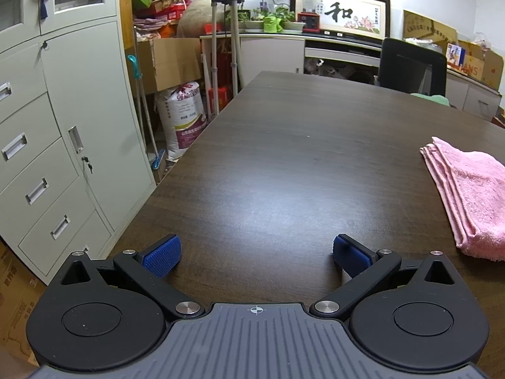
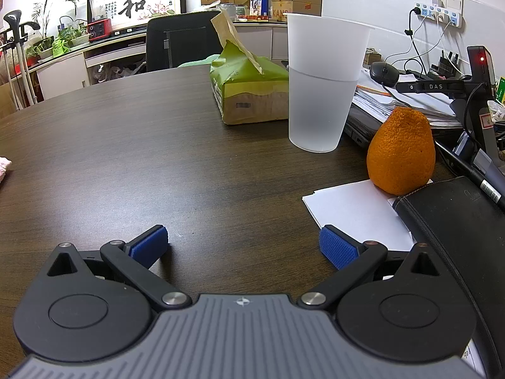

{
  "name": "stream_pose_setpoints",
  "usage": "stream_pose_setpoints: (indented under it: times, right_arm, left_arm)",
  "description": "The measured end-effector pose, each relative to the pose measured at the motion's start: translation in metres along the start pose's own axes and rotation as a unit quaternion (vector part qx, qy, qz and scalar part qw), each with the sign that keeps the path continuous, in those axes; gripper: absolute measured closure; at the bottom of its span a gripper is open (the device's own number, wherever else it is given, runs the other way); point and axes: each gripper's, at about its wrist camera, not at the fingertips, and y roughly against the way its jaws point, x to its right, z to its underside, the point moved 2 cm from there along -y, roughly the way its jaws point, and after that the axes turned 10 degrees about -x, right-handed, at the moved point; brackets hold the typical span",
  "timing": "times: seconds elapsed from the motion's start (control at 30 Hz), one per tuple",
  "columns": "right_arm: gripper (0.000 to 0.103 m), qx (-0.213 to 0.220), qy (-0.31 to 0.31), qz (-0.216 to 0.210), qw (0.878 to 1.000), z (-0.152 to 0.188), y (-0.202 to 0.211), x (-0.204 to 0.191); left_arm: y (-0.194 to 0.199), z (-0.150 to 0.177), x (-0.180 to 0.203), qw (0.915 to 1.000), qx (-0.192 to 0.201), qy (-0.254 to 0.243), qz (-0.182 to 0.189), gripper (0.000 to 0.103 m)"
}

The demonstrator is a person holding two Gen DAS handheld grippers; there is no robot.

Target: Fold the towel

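- The left gripper hovers low over the dark wood table, its jaws spread wide with nothing between the blue pads.
- The pink towel lies folded on the table to the right of the left gripper and ahead of it, well apart from the jaws; stacked layers show along its left edge.
- The right gripper also sits just above the table, its jaws wide and empty.
- In the right wrist view only a small pink corner of the towel shows at the far left edge.
- Sheets of white paper lie just beside the right gripper's right finger, with an orange fruit standing at their far edge and a black leather case touching it.
- Farther back stand a translucent plastic cup and a green tissue pack, close together.
- Grey cabinets line the table's left side.
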Motion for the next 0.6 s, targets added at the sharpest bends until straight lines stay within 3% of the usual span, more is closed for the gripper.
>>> stream_pose_setpoints:
  times: [0.6]
  right_arm:
    - [0.0,0.0,0.0,0.0,1.0,0.0,-0.0003,0.0001]
  left_arm:
    - [-0.0009,-0.0018,0.0016,1.0,-0.001,-0.001,0.001,0.0]
